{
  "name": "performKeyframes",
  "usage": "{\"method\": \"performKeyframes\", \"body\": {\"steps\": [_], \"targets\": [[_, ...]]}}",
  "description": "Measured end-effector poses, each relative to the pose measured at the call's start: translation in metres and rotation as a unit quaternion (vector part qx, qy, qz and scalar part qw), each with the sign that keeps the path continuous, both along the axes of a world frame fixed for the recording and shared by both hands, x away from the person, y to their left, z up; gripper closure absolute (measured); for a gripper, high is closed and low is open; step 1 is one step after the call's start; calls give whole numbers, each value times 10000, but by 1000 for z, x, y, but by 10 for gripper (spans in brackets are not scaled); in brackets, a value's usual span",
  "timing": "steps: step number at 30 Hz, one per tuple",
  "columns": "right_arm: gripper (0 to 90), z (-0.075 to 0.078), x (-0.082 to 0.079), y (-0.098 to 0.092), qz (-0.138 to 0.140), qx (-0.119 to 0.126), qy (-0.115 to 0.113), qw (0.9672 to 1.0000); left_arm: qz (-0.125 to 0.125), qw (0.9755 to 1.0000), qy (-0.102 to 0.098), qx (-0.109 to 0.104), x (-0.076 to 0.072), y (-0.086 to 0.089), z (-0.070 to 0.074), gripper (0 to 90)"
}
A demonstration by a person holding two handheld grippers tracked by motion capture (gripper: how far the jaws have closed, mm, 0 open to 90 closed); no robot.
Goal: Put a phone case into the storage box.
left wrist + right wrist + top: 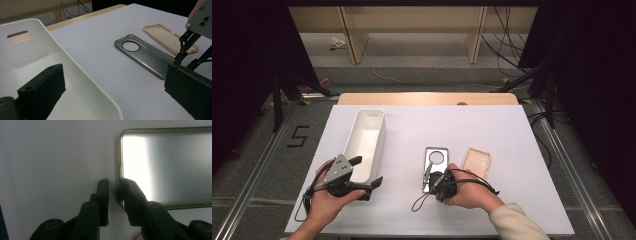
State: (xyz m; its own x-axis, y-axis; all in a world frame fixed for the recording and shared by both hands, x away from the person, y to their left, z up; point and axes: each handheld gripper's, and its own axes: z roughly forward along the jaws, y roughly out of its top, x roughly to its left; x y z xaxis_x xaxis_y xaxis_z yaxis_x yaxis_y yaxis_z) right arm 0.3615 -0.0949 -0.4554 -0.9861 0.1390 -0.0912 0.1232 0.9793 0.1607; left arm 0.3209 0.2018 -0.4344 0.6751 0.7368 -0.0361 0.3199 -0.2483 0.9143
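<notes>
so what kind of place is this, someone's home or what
Probably a lab or recording workspace, not a home: a white-covered table set between dark curtains, loose cables on the floor, and a taped number five marking the floor beside the table.

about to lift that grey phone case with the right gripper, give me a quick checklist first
1. Right gripper astride the near edge of the grey phone case: ok, one jaw outside the rim, one over the inside.
2. Pads pressing on the rim: cannot tell, a slit shows between the jaws.
3. Beige phone case apart from the grey one: ok.
4. White bin has room: ok, nothing inside.
5. Left gripper steadying the bin: not ok, jaws open astride its wall.
</notes>
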Motion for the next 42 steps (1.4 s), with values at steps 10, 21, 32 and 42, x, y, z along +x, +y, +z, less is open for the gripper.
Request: {"method": "performKeyframes", "body": {"steps": [10,21,32,42], "targets": [[840,0,-1,1,0,-81,-105,9999,-1,10000,-1,-2,0,0,0,27],[881,1,-2,1,2,-80,-93,9999,-1,10000,0,-4,0,0,0,28],[885,2,-2,1,-15,-22,-54,10000,3,10000,-2,-17,0,0,0,28],[886,3,-2,0,-27,29,-87,10000,7,10000,-15,-18,0,0,0,28]]}}
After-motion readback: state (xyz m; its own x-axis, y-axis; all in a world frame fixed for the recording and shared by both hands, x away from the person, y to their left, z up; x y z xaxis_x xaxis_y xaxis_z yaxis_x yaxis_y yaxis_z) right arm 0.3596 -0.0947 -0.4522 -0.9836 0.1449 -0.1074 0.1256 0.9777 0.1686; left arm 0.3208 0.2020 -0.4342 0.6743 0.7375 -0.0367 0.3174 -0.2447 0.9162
